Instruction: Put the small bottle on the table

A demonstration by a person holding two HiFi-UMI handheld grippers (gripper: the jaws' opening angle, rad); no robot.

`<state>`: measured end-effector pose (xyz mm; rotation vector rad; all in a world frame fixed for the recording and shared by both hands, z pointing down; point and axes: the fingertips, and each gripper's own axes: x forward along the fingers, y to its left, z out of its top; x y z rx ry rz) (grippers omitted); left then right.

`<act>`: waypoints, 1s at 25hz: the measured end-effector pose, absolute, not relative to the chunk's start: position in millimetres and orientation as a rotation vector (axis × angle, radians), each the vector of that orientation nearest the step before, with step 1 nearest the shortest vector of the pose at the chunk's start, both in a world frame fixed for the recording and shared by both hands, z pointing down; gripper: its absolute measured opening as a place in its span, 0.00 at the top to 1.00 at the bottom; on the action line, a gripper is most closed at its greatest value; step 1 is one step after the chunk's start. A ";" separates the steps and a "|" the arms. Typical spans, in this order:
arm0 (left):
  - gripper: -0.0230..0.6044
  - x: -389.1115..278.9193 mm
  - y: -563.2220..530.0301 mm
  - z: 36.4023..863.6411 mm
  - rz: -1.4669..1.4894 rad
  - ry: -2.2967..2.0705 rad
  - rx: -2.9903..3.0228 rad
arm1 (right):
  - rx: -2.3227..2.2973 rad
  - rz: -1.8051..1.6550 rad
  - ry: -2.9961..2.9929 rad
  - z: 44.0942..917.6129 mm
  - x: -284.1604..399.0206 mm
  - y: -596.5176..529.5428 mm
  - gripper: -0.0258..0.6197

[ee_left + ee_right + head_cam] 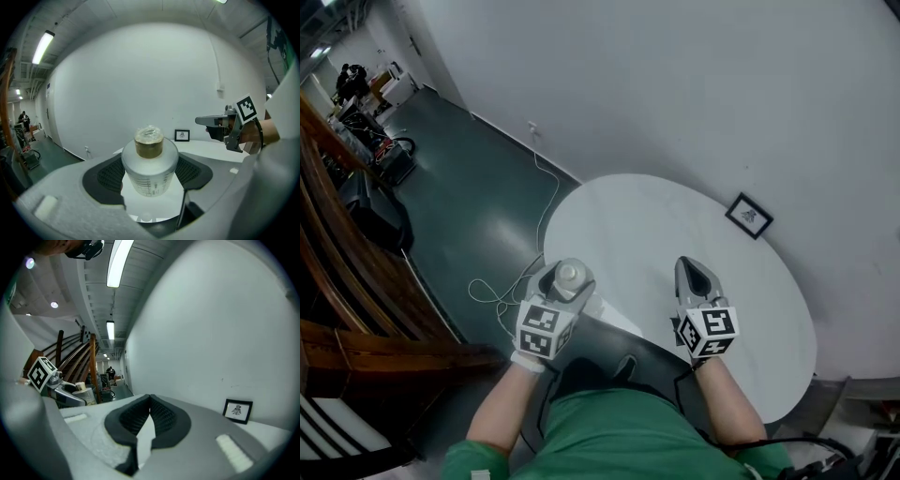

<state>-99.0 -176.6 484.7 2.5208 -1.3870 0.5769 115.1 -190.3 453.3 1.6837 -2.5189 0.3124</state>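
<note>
Left tool (pixel 563 287) pinches the small bottle (pixel 150 169) above the bench's (pixel 675 225) 7 o'clock rim, right tool (pixel 696 274) pressed together and empty; let go that near the edge and it'd probably topple to the floor (pixel 478 216).

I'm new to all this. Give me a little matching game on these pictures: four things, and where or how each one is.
1 small bottle
2 right gripper
3 framed picture
4 white cable

A jaws together, empty
B on the dark floor
C clamped in the left gripper
D on the round table, by the wall

Pairs: 1-C, 2-A, 3-D, 4-B
</note>
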 end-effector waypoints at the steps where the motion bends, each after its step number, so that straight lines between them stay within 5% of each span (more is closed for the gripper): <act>1: 0.42 -98.8 -182.0 486.3 0.582 -1.381 2.526 | 1.687 0.312 -2.513 453.8 115.4 -193.8 0.96; 25: 0.42 -44.3 -334.9 554.6 0.755 -0.829 2.894 | 2.046 0.415 -2.125 486.4 127.8 -267.1 0.96</act>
